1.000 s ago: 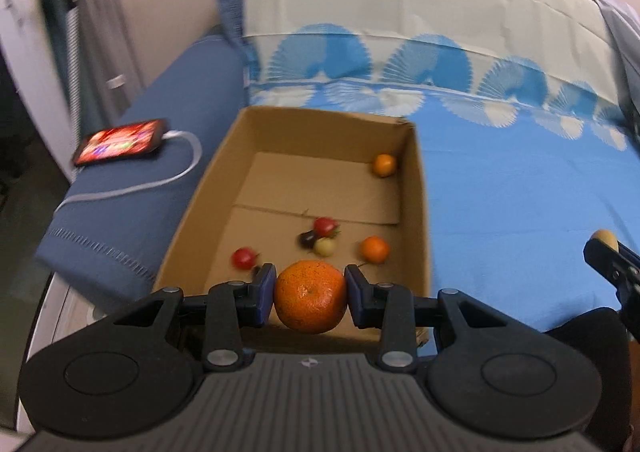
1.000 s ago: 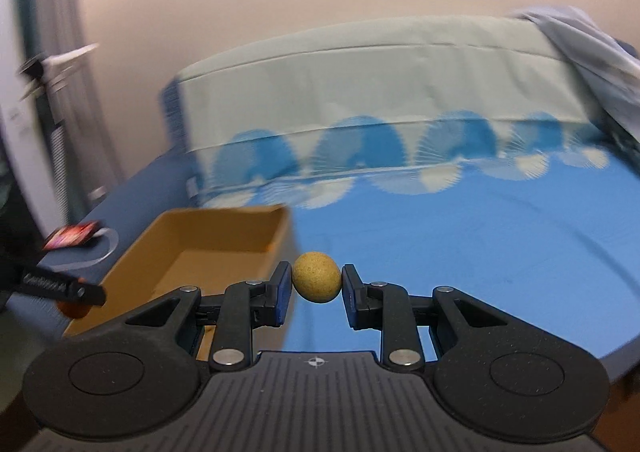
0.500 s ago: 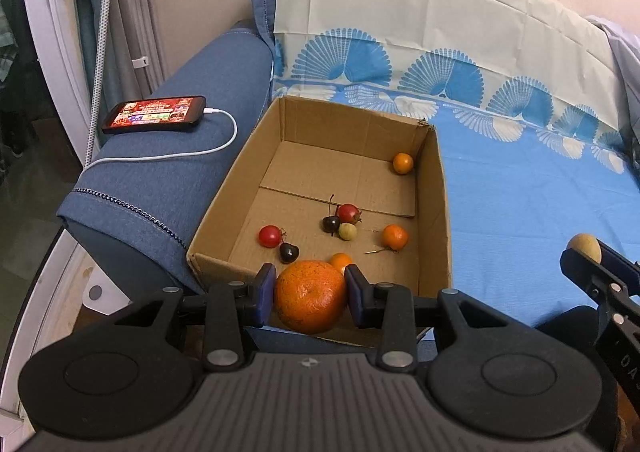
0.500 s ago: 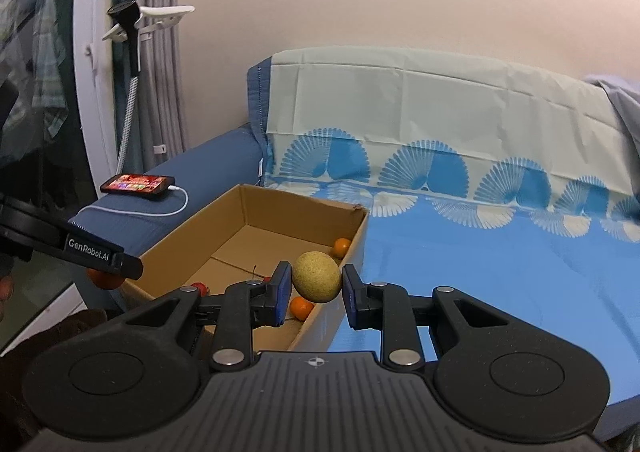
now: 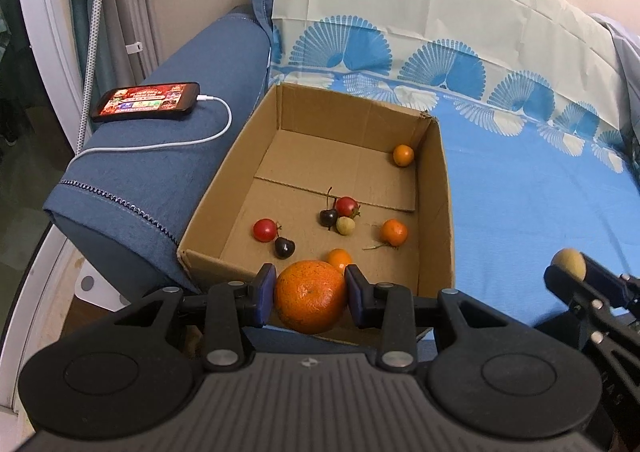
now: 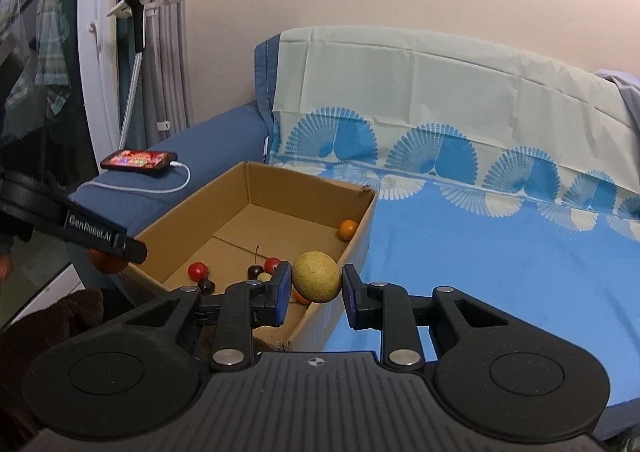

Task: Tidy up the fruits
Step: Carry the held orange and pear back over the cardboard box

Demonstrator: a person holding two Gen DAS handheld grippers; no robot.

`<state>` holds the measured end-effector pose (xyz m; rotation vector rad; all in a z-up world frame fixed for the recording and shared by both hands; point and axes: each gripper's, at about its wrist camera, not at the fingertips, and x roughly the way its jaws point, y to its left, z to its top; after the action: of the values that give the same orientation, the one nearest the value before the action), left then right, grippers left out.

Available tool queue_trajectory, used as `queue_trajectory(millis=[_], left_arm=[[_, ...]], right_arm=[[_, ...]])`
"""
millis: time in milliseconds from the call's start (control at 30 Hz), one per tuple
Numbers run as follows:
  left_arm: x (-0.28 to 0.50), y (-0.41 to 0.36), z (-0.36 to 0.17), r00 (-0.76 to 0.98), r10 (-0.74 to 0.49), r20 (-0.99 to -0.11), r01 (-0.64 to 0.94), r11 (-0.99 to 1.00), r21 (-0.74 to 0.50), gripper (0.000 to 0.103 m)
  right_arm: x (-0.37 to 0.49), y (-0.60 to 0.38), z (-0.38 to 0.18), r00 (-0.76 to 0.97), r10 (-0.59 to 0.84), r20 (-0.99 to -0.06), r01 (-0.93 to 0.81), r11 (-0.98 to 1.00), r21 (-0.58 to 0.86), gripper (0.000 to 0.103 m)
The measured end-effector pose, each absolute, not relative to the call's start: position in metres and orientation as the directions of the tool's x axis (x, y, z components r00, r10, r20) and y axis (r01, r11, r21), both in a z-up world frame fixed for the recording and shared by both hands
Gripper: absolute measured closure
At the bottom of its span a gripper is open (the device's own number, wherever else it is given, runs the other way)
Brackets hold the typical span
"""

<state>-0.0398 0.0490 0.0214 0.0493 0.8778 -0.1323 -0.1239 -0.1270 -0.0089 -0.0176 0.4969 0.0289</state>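
Left gripper [image 5: 310,294] clamped on the orange [image 5: 311,296], pads on its two sides, held just outside the near edge of the box [image 5: 436,211], slightly above the rim. Looks like a carry pose: next step is probably to clear the near wall and drop it in.

Right gripper [image 6: 314,286] clamped on a small tan fruit [image 6: 316,282], jaws as close together as they go. It hangs near the box's near right corner, over the right wall as that camera sees it; whether it is inside the rim, cannot tell. In the left view the same fruit [image 5: 569,263] sits well right of the box, over the blue sheet [image 5: 540,191].

Box stands at the left end of the sofa seat, against the armrest [image 5: 160,171]. Inside, loose on the floor: small orange fruit in the far right corner, more small orange ones toward the near right, red and dark cherries mid-floor and near left. Plenty of bare floor at far left for the orange.

Phone [image 5: 146,106] on the armrest, cable attached, out of the way.

Both fruits are round, so side grips suit; early release risks rolling off the rim.
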Motion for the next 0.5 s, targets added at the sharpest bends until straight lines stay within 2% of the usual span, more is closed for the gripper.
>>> queue_trajectory(millis=[300, 500], left_arm=[[-0.012, 0.049, 0.028, 0.630, -0.063, -0.774, 0.119, 0.993, 0.016, 0.062], [0.015, 0.049, 0.015, 0.596, -0.068, -0.800, 0.115, 0.993, 0.002, 0.062]], right_arm=[[-0.085, -0.126, -0.006, 0.878, 0.095, -0.470, -0.068, 0.995, 0.074, 0.075], [-0.067, -0.120, -0.017, 0.859, 0.116, -0.499, -0.105, 0.993, 0.050, 0.075]])
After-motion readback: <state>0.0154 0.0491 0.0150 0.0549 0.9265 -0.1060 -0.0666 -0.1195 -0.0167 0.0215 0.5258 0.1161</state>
